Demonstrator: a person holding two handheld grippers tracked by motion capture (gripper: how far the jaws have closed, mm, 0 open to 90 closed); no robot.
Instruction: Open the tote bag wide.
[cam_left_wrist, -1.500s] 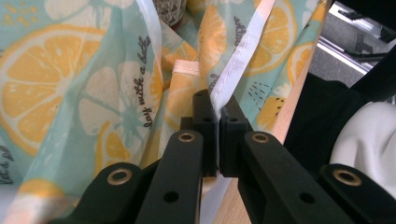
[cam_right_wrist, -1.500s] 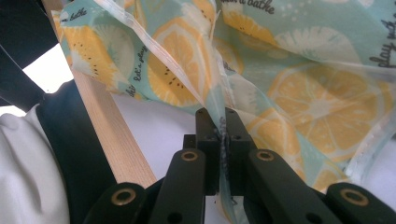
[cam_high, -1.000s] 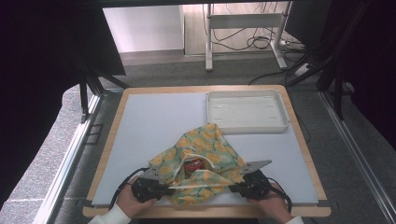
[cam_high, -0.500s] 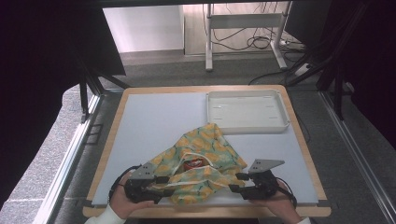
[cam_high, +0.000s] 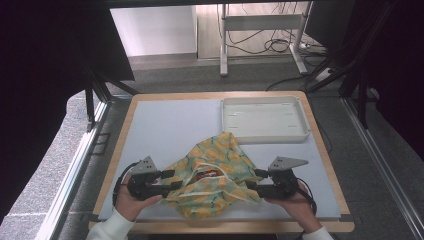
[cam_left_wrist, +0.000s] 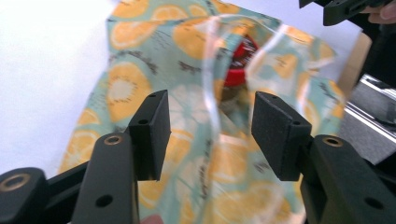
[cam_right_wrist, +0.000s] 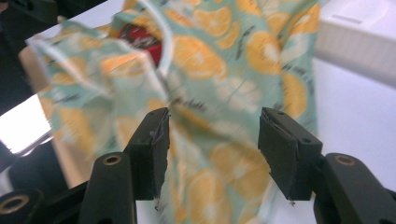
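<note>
While lying open, the orange-print bag (cam_high: 215, 175) holds something red (cam_high: 204, 175) — white tray (cam_high: 264, 119) apart.

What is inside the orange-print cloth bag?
Through the mouth of the cloth bag a red thing shows, with some white on it in the high view. The fabric covers the rest, so what it is cannot be told.

High view above the table's near edge, facing forward-down — claw views close, seemingly opposed, sharing the orange-print bag (cam_high: 215, 175).
</note>
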